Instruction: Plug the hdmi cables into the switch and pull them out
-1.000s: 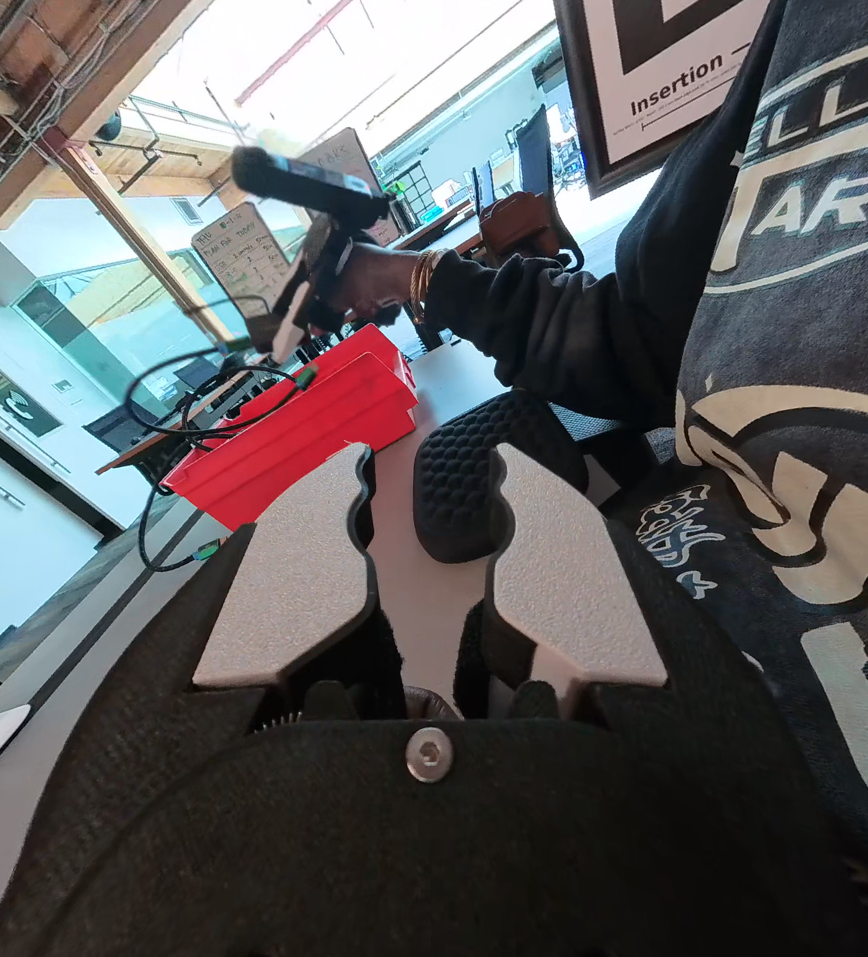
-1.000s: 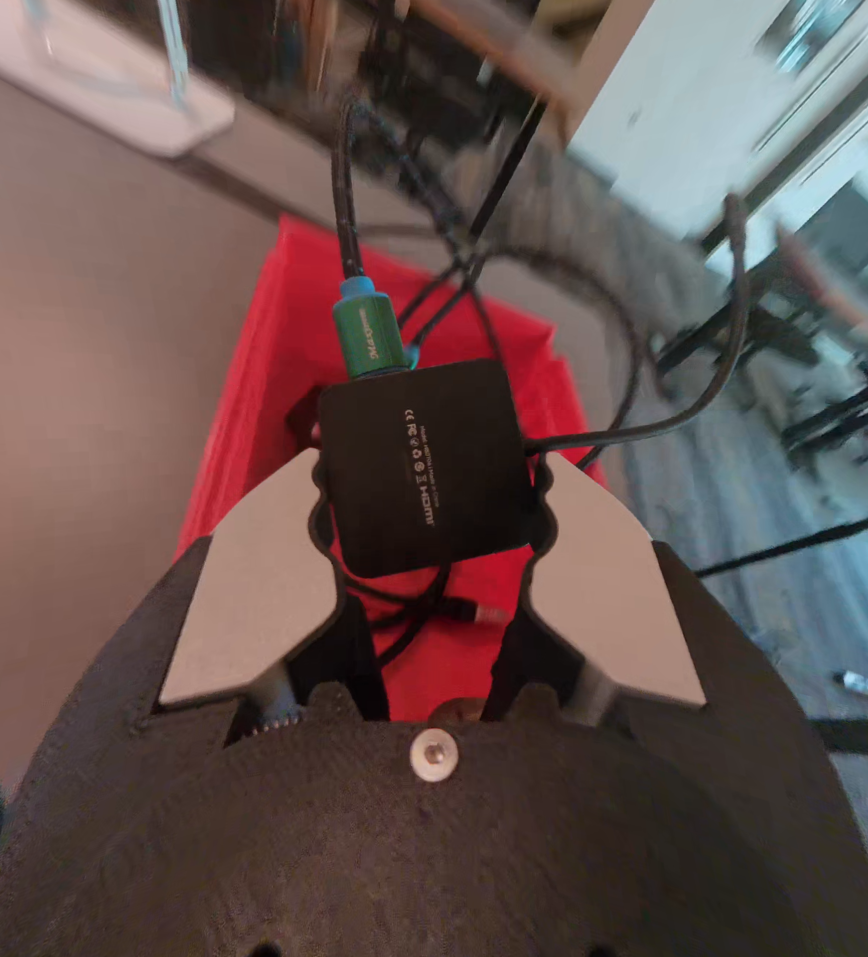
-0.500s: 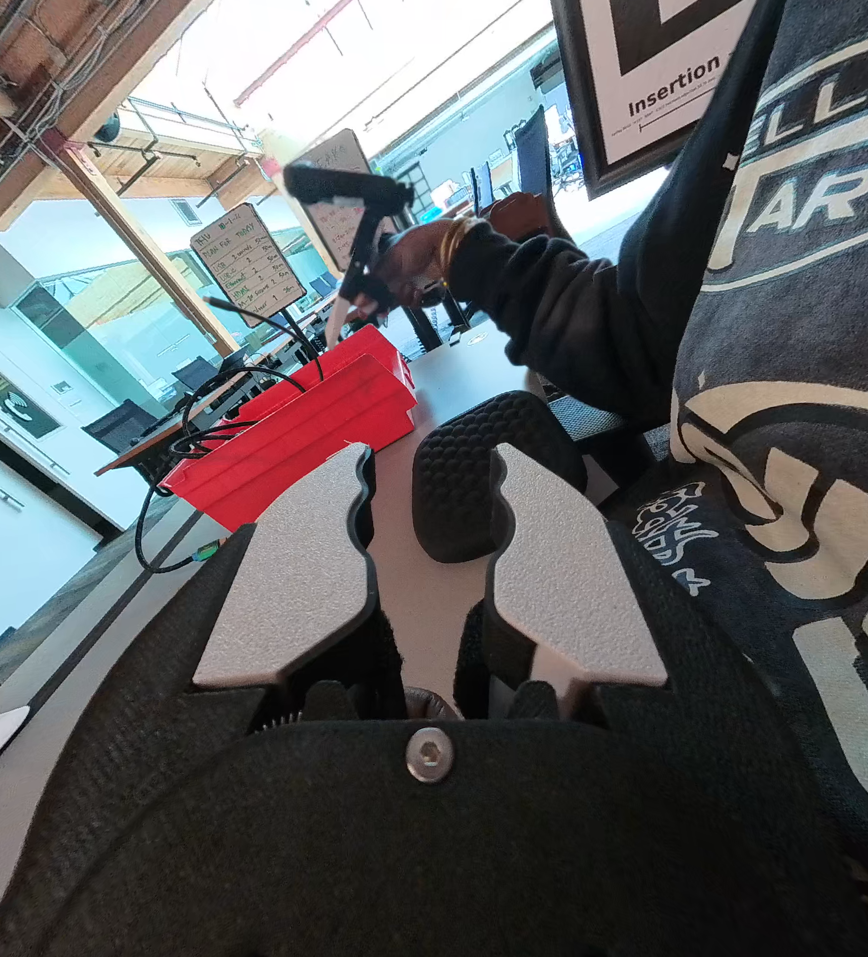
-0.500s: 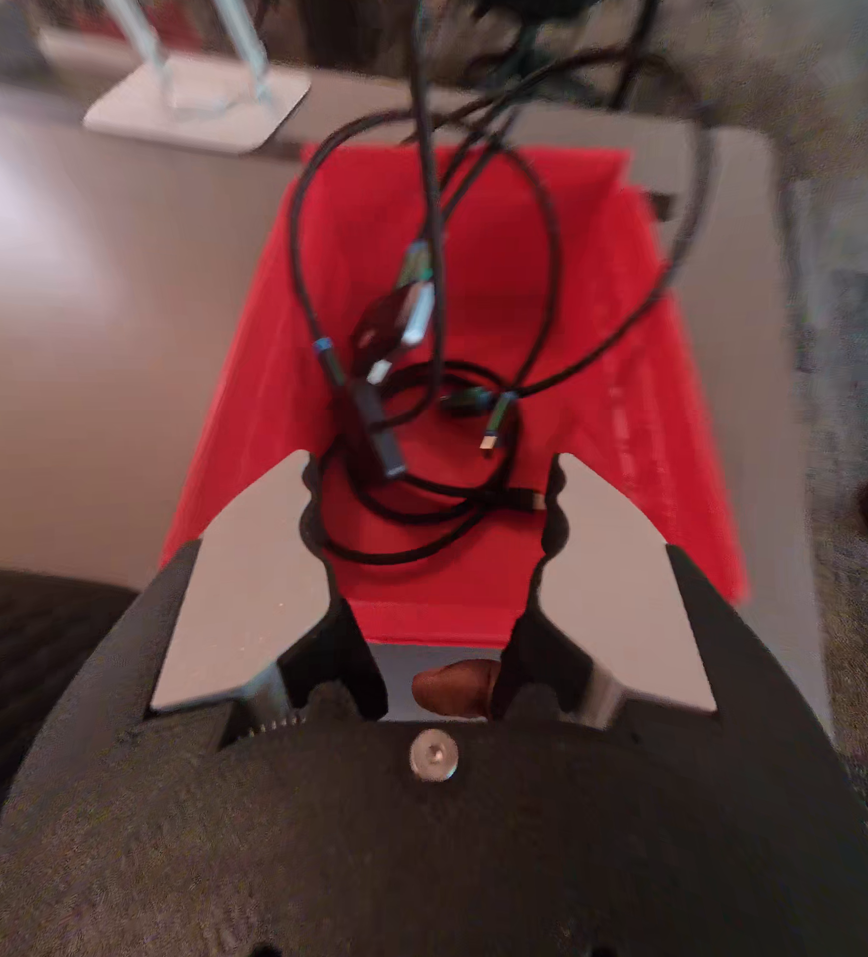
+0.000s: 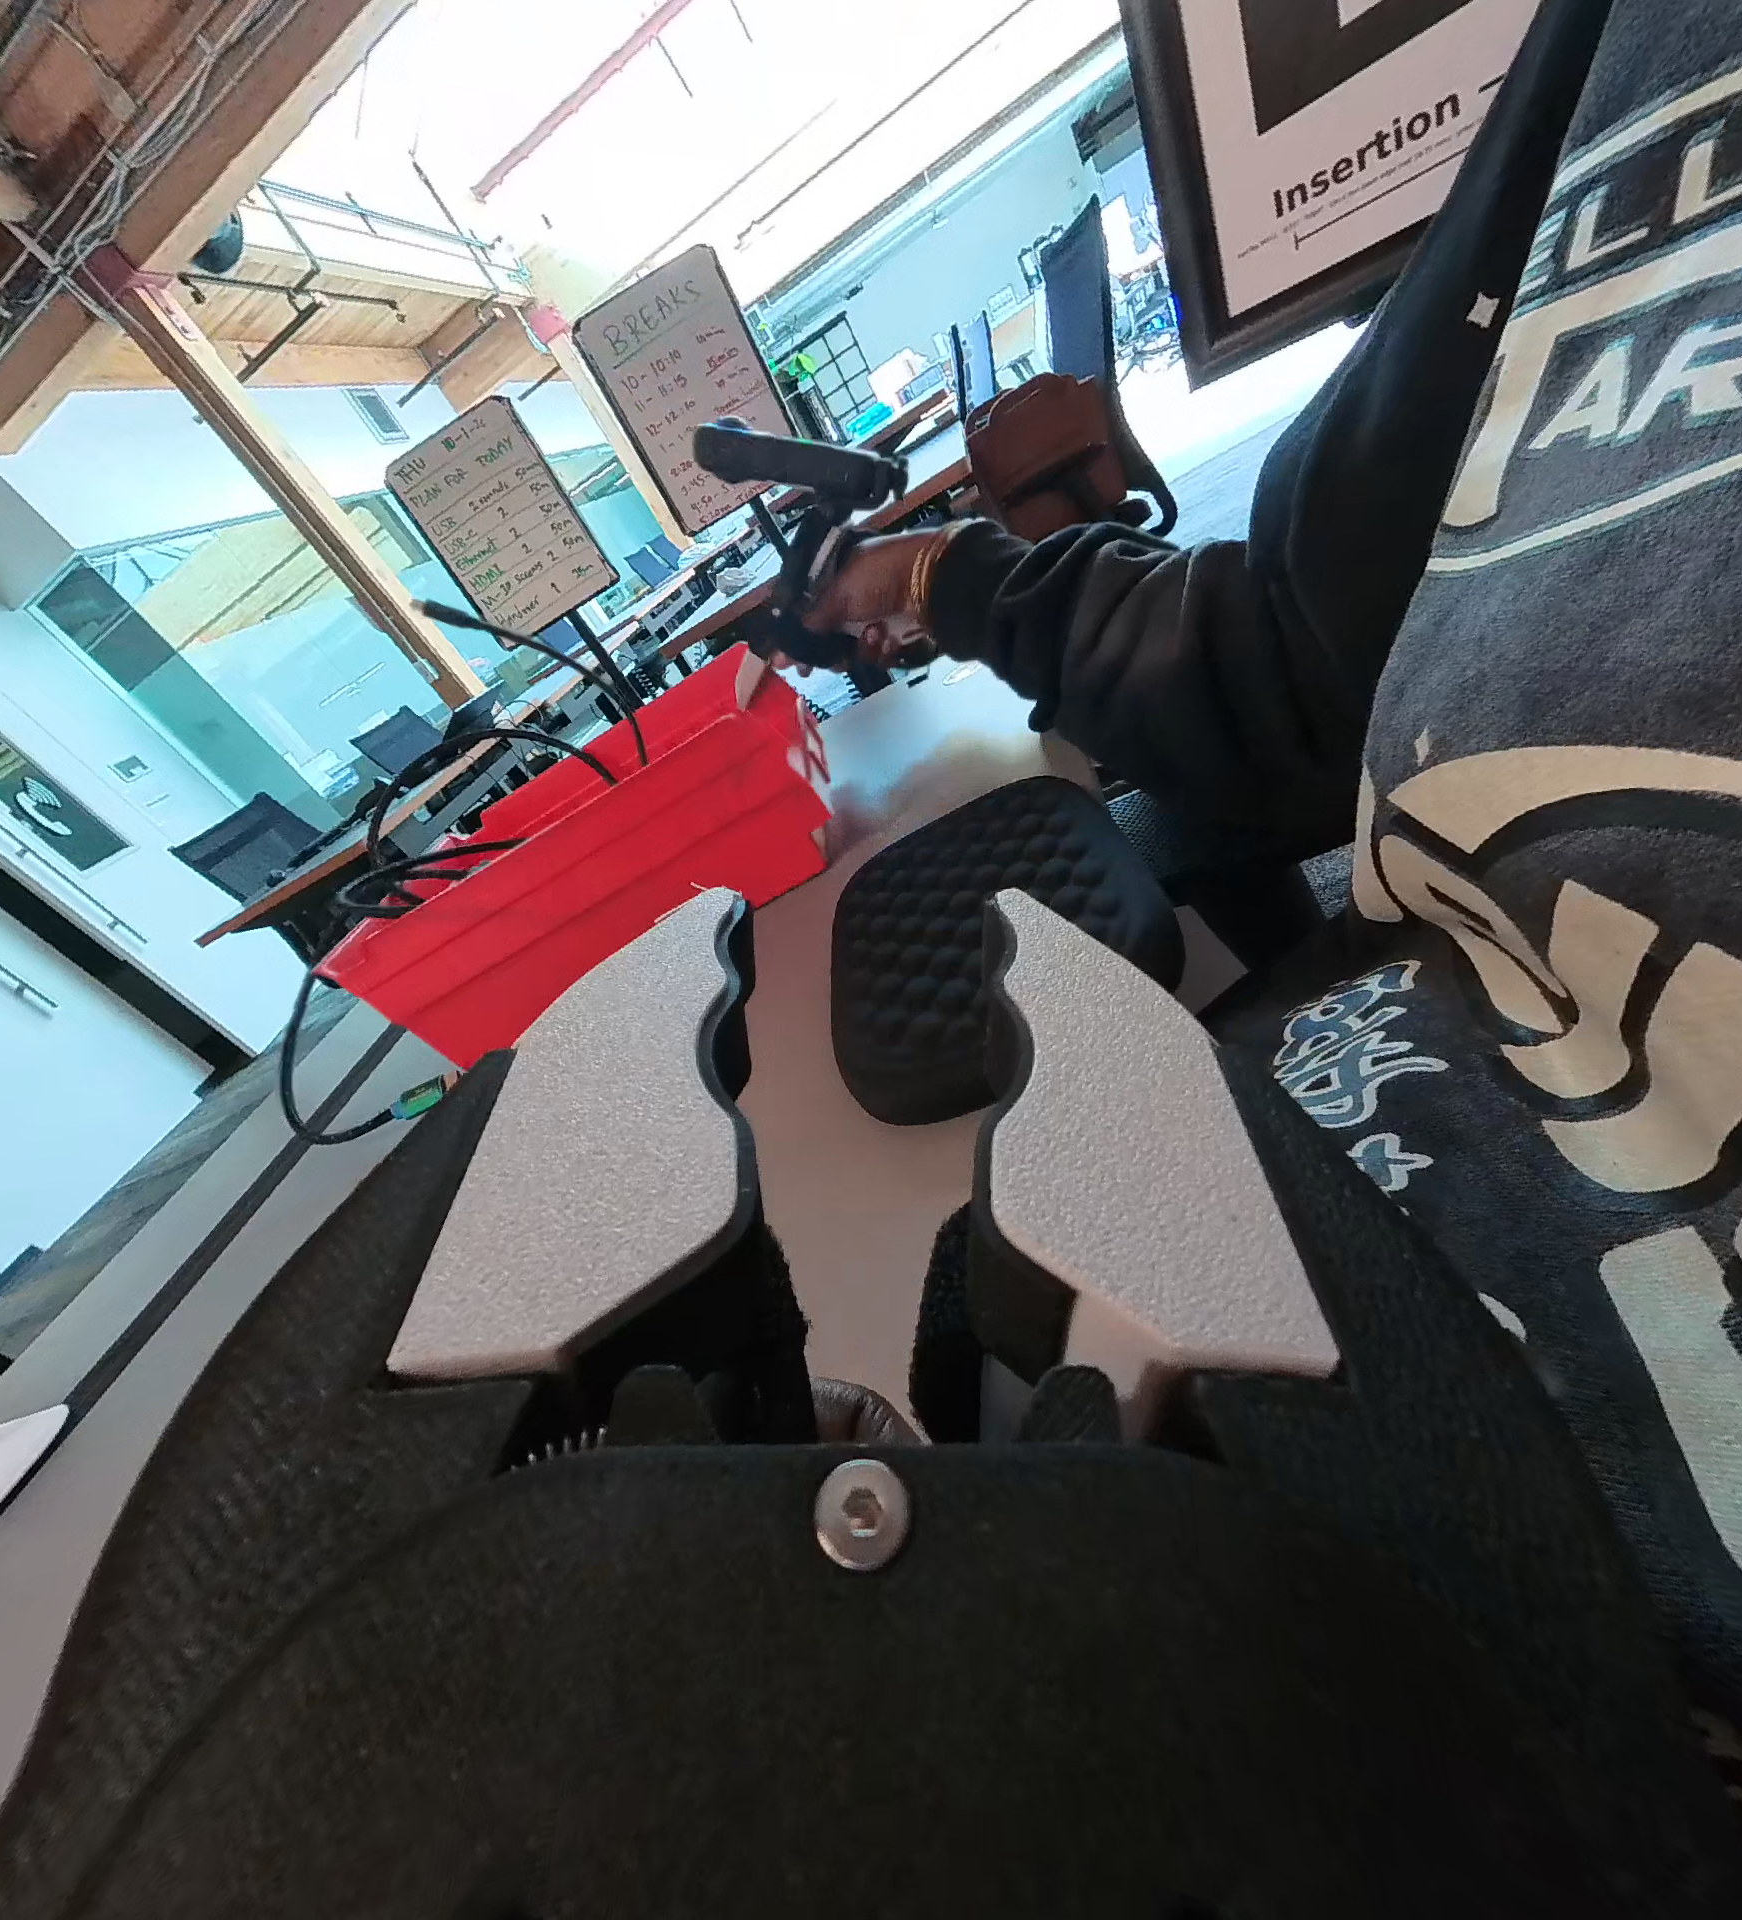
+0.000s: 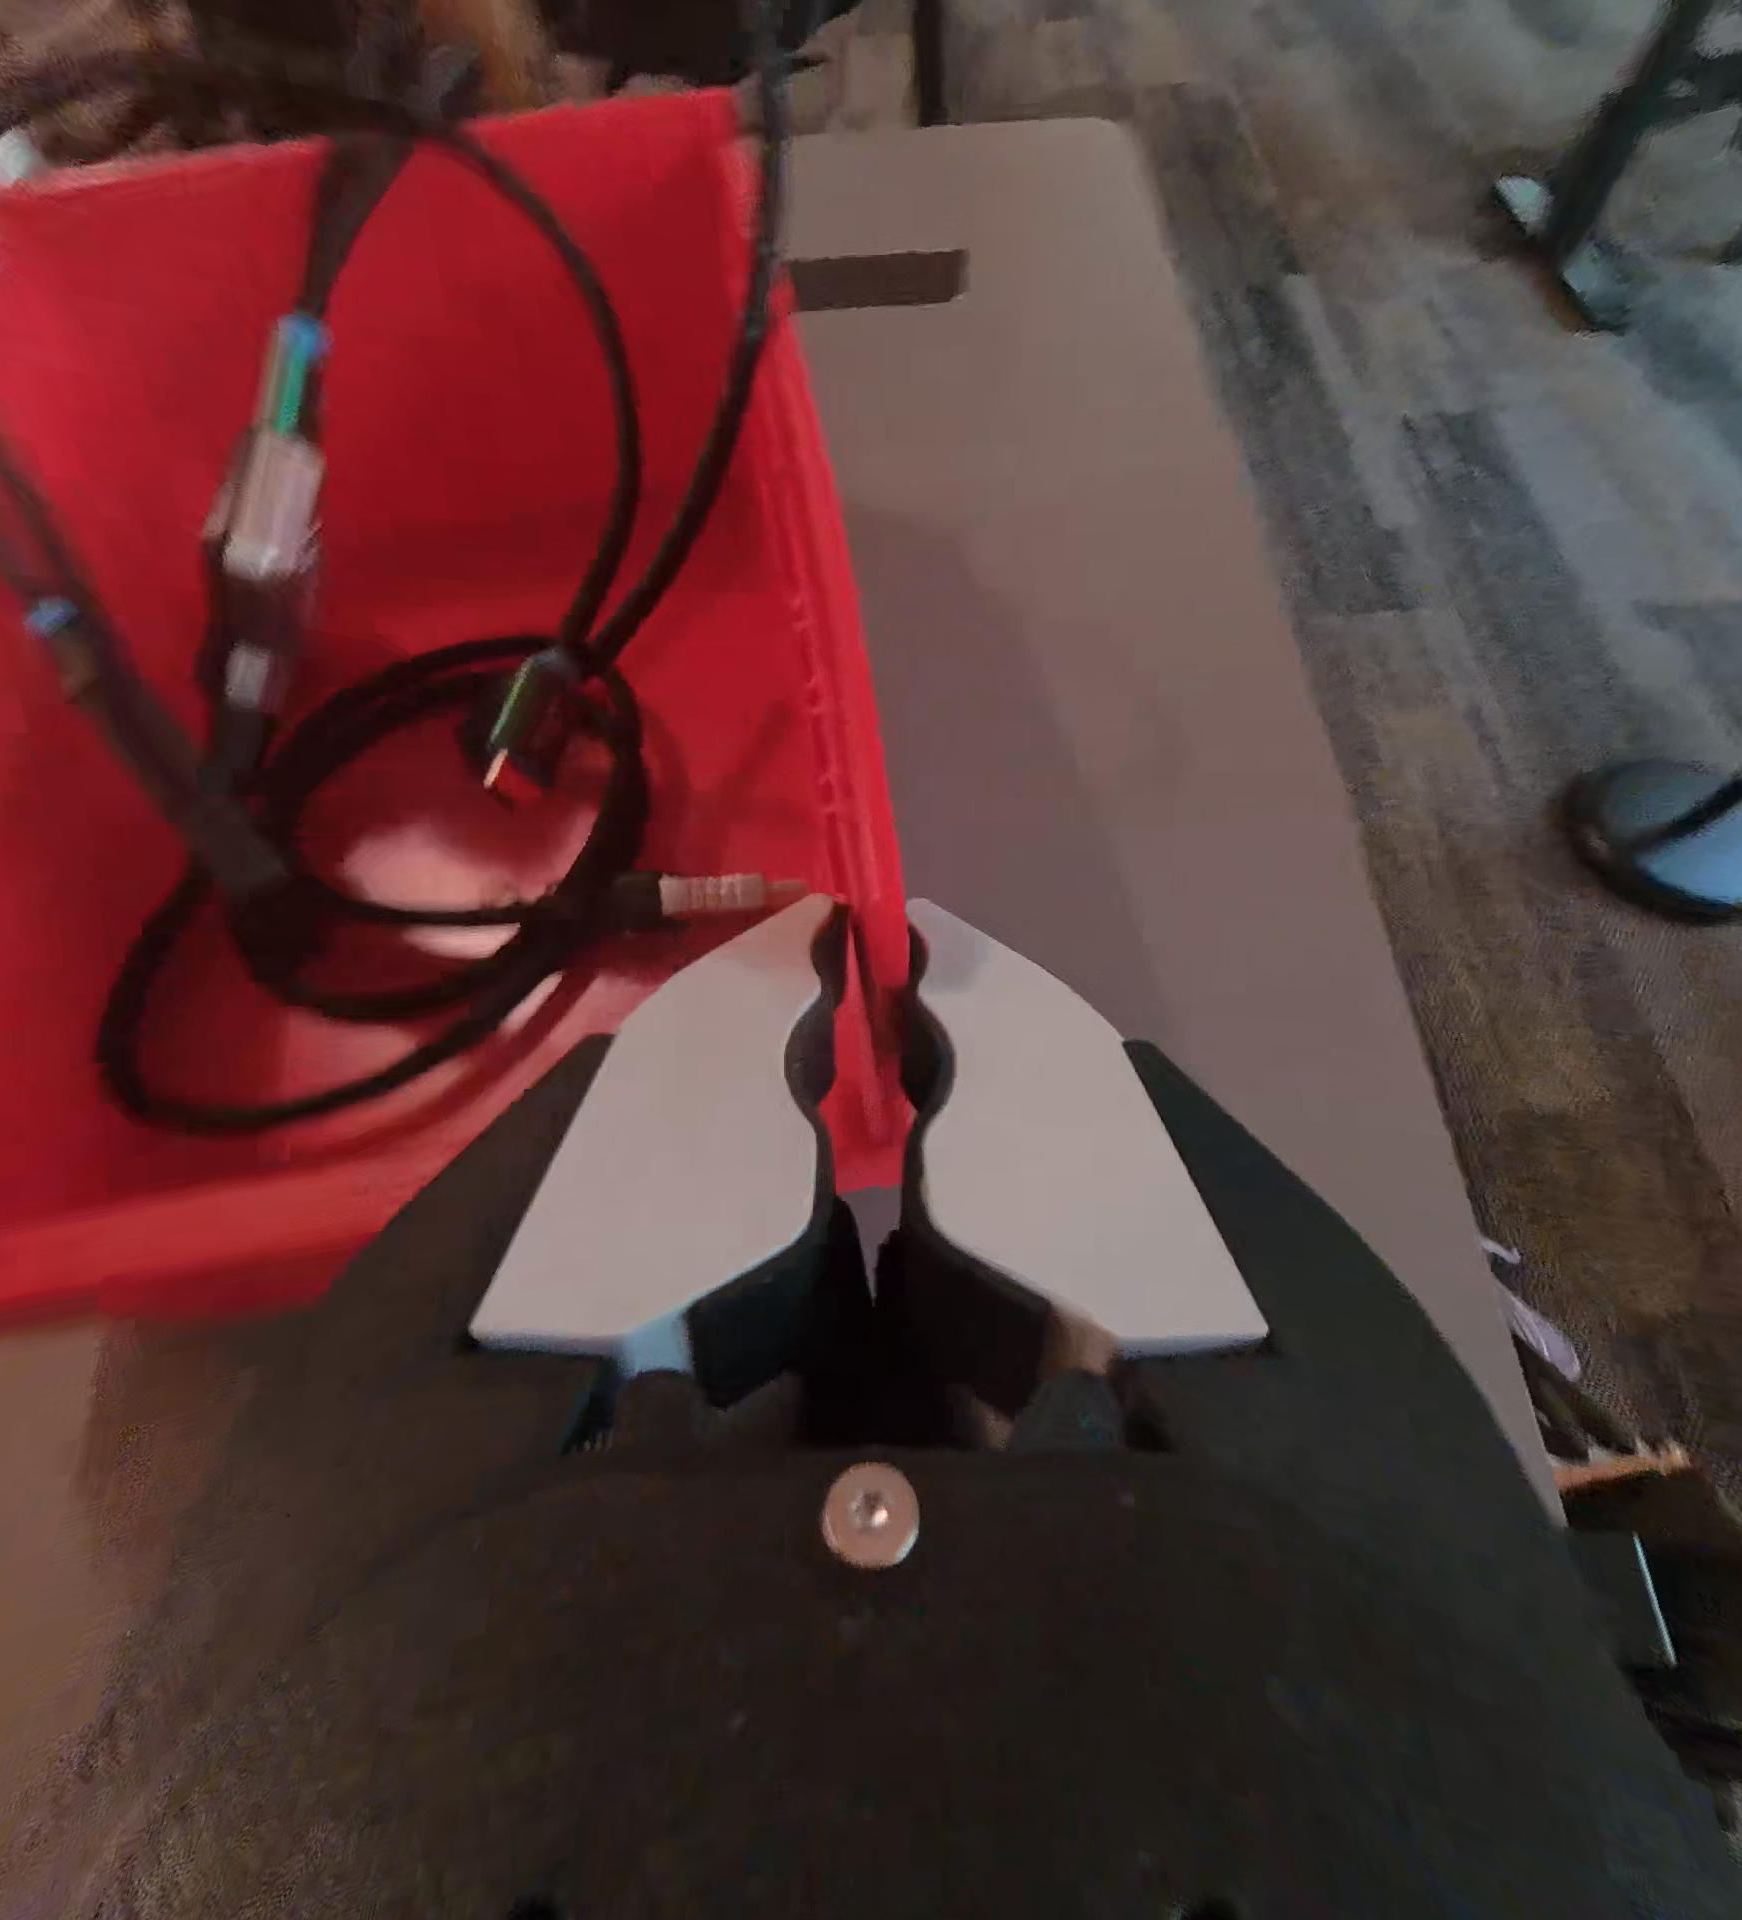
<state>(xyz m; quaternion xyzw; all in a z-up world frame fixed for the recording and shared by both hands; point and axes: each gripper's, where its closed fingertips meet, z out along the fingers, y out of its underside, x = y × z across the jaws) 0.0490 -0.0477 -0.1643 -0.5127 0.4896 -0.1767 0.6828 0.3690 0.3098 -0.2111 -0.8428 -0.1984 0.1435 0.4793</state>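
Where a second ago the right gripper [image 6: 872, 914] held the switch over the bin [image 6: 555, 343], its jaws are now nearly pressed together on nothing, hovering at the bin's right wall. Switch [image 6: 259, 561]: blurred, upper left of the right wrist view, lying in the bin among black cables [image 6: 493, 665], one green plug apparently attached. Left gripper [image 5: 862, 914]: unchanged, jaws spread, empty, low by a black pad [image 5: 950, 935]. Judgement: switch released; the unplugging seems unfinished.
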